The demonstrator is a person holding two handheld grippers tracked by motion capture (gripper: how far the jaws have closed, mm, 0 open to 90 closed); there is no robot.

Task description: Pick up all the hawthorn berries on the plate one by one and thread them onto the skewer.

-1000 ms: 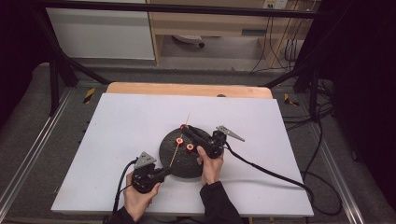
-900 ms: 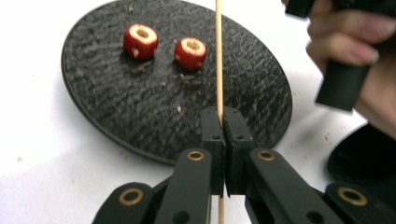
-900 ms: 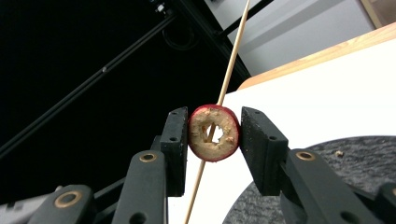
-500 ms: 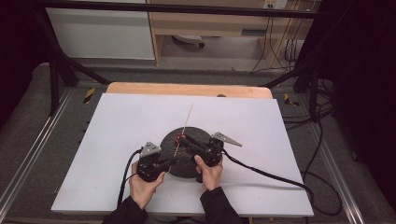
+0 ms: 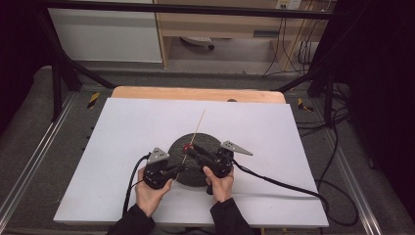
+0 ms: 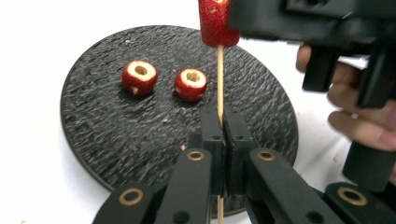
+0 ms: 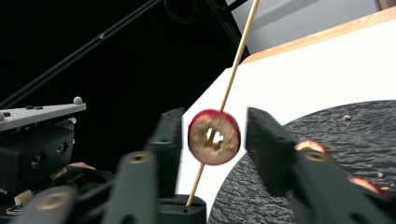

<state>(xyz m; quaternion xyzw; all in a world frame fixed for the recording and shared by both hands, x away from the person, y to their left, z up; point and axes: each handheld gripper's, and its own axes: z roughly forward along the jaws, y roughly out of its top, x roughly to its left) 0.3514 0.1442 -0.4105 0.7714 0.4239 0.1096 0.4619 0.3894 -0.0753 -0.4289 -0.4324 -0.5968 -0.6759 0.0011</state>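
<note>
A black round plate point(image 5: 195, 169) lies on the white table, with two cored red fruit pieces point(image 6: 139, 77) point(image 6: 190, 85) on it. My left gripper point(image 6: 220, 126) is shut on a thin wooden skewer point(image 6: 219, 79) that slants up and away over the plate. A red cored fruit piece point(image 7: 214, 136) is threaded on the skewer. My right gripper point(image 7: 215, 135) straddles this piece. Its jaws have just been opening, and there is a gap on each side between the pads and the fruit. In the high view both grippers point(image 5: 178, 169) point(image 5: 190, 149) meet over the plate's near half.
The white board point(image 5: 122, 137) lies on a wooden tabletop point(image 5: 147, 93). Cables point(image 5: 274, 181) trail from both grippers toward the near and right edges. Small crumbs dot the plate. Black frame bars stand around the table.
My left gripper has shifted slightly right and toward the plate with the skewer, closing up to the right gripper. The skewer's tip now reaches farther across the board.
</note>
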